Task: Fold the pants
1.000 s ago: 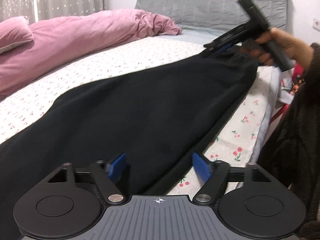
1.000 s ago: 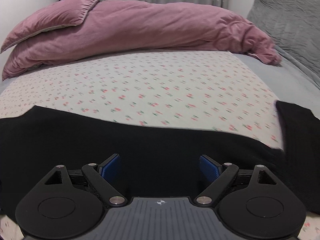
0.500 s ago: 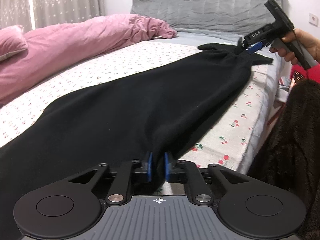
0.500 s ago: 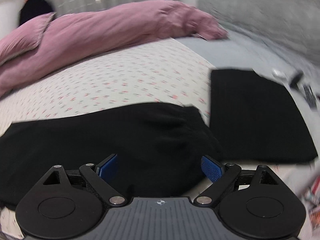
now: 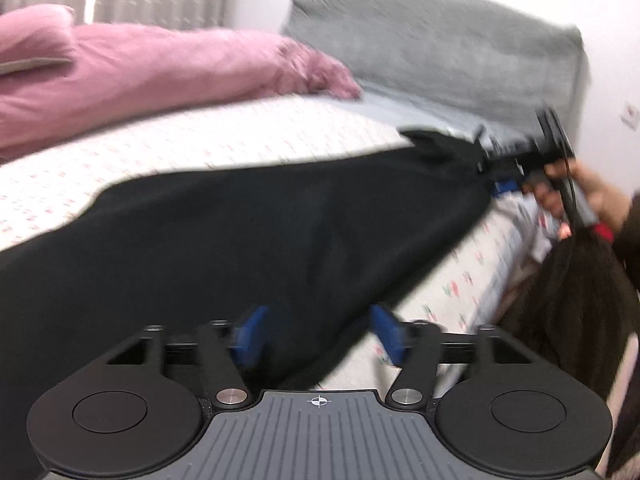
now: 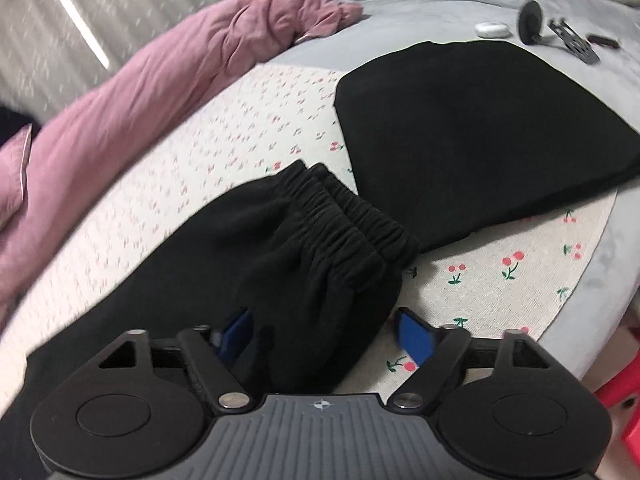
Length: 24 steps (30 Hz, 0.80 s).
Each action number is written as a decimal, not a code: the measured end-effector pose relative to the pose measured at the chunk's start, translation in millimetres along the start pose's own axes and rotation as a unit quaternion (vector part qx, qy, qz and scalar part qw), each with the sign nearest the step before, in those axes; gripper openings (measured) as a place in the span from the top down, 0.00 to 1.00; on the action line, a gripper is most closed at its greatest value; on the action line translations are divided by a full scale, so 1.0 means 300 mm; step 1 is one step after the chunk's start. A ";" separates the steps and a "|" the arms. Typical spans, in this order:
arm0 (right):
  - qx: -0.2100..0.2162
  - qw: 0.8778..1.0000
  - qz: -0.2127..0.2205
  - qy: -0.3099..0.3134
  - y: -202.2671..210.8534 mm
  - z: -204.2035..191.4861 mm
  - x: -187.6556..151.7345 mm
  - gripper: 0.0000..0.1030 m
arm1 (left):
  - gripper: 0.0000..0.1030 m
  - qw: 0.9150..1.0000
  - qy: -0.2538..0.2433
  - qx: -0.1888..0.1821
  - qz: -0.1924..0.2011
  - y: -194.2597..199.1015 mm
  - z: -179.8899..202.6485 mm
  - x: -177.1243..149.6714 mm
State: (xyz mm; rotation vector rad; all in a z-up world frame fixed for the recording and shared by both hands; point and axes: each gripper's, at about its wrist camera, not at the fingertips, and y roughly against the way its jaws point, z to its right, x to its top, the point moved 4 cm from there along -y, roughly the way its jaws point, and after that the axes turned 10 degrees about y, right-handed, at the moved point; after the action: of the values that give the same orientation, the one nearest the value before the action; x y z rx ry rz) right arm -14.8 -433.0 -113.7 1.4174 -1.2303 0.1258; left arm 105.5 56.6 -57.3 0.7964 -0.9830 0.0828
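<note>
Black pants [image 5: 240, 240] lie stretched along the flowered sheet [image 5: 248, 136], near the bed's right edge. My left gripper [image 5: 318, 336] hovers low over their near end. Its jaws are opening, with cloth lying between the blue pads [image 5: 250, 336] but not pinched. At the far end a hand holds my right gripper [image 5: 496, 180] at the pants' tip. In the right wrist view, the pants' gathered elastic end [image 6: 348, 220] lies bunched just ahead of my right gripper [image 6: 326, 338]. Those jaws are closing, and the right pad [image 6: 416, 340] stands clear of the cloth.
A second folded black garment [image 6: 480, 128] lies just beyond the elastic end. Small items, a white case [image 6: 492, 29] among them, sit on the grey blanket [image 6: 440, 0]. A pink duvet [image 5: 180, 64] runs along the far side. The bed edge [image 6: 592, 280] drops at right, beside a dark fuzzy sleeve [image 5: 560, 300].
My left gripper shut on the pants' near edge half a second ago and has opened again. My right gripper rolled and swung right and down to the elastic end, its jaws narrowing.
</note>
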 end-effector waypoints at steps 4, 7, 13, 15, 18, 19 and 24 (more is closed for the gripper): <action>-0.012 1.000 0.012 -0.001 -0.001 0.001 0.000 0.49 | 0.25 0.999 0.037 -0.006 0.026 0.025 -0.036 0.035; 0.010 1.000 0.011 -0.021 -0.004 0.003 0.008 0.78 | 0.18 0.996 0.076 0.016 0.041 0.020 -0.076 0.057; -0.002 0.996 0.071 0.056 0.083 -0.145 0.060 0.86 | 0.08 0.989 0.115 0.077 0.049 -0.010 -0.147 0.078; 0.010 0.993 0.089 0.080 0.116 -0.219 0.077 0.86 | 0.05 0.988 0.121 0.083 0.051 -0.012 -0.162 0.084; 0.034 0.985 0.110 0.131 0.154 -0.367 0.095 0.86 | 0.04 0.985 0.136 0.086 0.059 -0.013 -0.179 0.087; 0.043 0.981 0.113 0.149 0.163 -0.412 0.095 0.87 | 0.03 0.984 0.142 0.087 0.061 -0.016 -0.186 0.090; 0.094 0.958 0.114 0.247 0.163 -0.671 0.043 0.87 | 0.02 0.975 0.189 0.091 0.075 -0.018 -0.236 0.089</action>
State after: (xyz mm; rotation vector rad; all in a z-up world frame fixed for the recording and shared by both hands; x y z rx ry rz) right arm 68.5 -272.2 -12.3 1.2926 -0.9707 0.7296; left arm 173.4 90.2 -60.9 0.8344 -0.6766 0.4447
